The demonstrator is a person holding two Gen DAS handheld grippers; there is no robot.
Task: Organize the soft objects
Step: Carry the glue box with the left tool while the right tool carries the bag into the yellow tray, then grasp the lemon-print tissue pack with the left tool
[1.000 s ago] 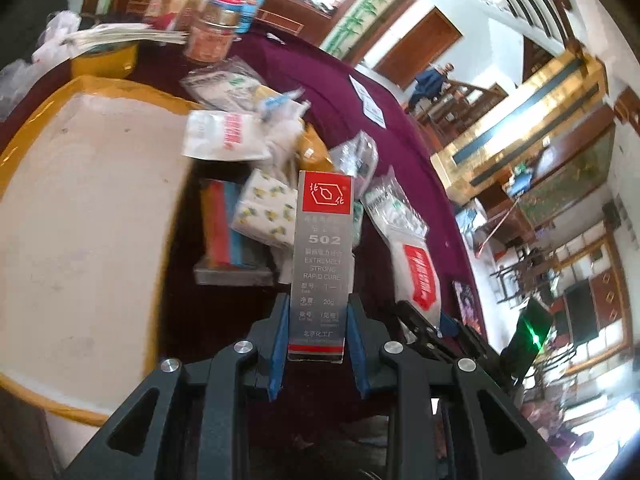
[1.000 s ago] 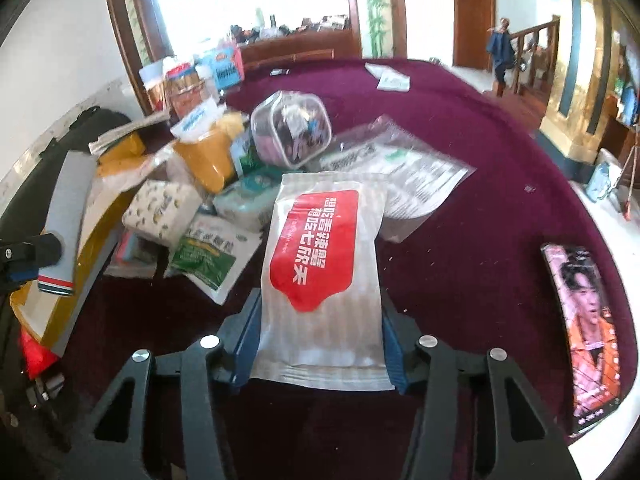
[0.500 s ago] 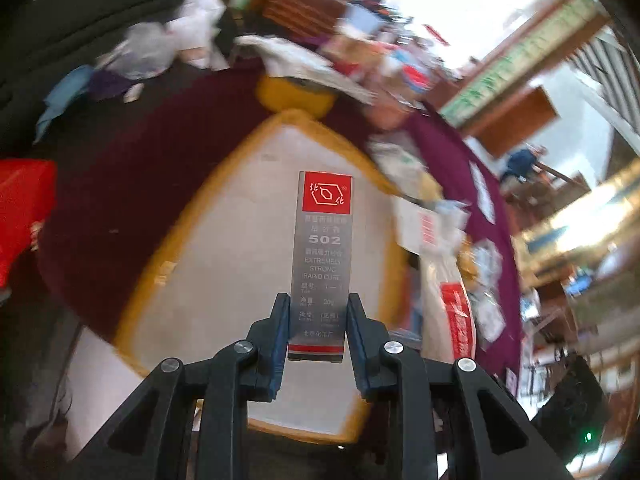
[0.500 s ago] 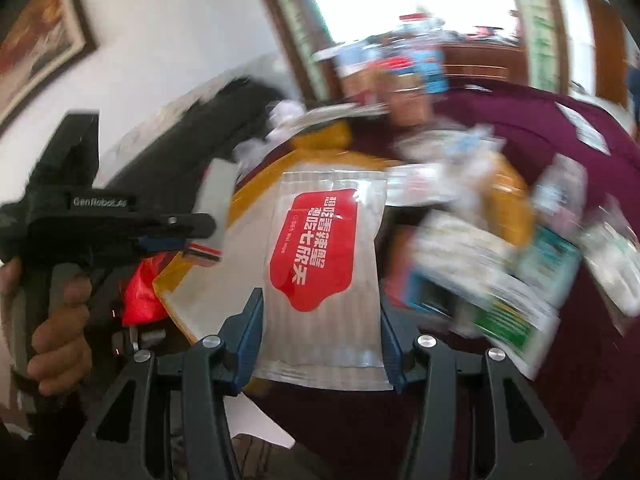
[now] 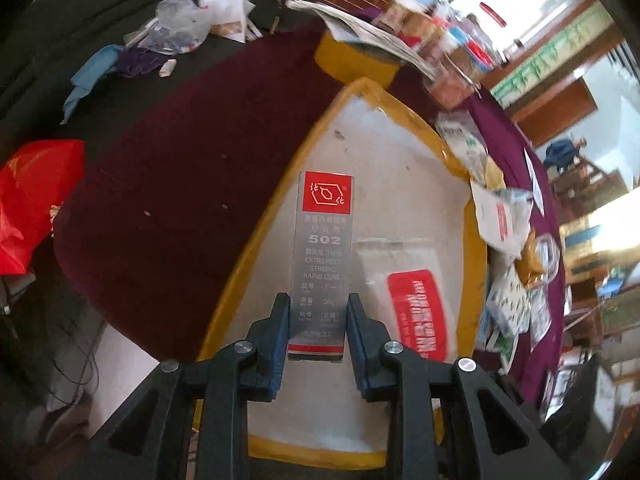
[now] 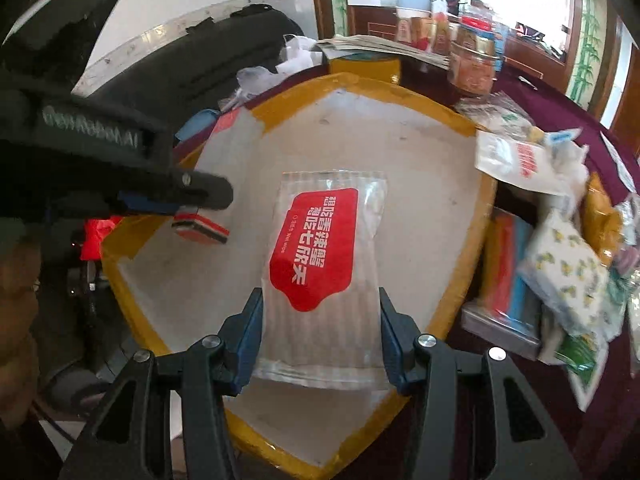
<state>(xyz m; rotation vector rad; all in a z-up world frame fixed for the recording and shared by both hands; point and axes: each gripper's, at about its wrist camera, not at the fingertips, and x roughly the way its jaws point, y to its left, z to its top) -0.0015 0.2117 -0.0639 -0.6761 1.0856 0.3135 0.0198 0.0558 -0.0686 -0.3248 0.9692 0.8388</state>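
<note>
1. Left tool clenched on a thin glue box, pads tight on both sides near its low end.
2. Glue box held upright over the tray, close to the tray's left yellow rim.
3. Right tool clenched on a wipe pack, pads pressing both long sides.
4. Wipe pack hanging over the middle of the tray, not touching the floor of it as far as can be seen.
5. Seen from the right, left tool just left of the wipe pack, a small gap between them.
6. Tray floor white and bare, lots of open room all around both things.
7. Yellow rim running all round the tray; dark red bench past the left rim.
8. Pile of bags crowding the tray's right rim, some touching it or leaning over it.
9. Jars and a yellow tin just past the far rim.
10. A hand at the left edge, blurry.
</note>
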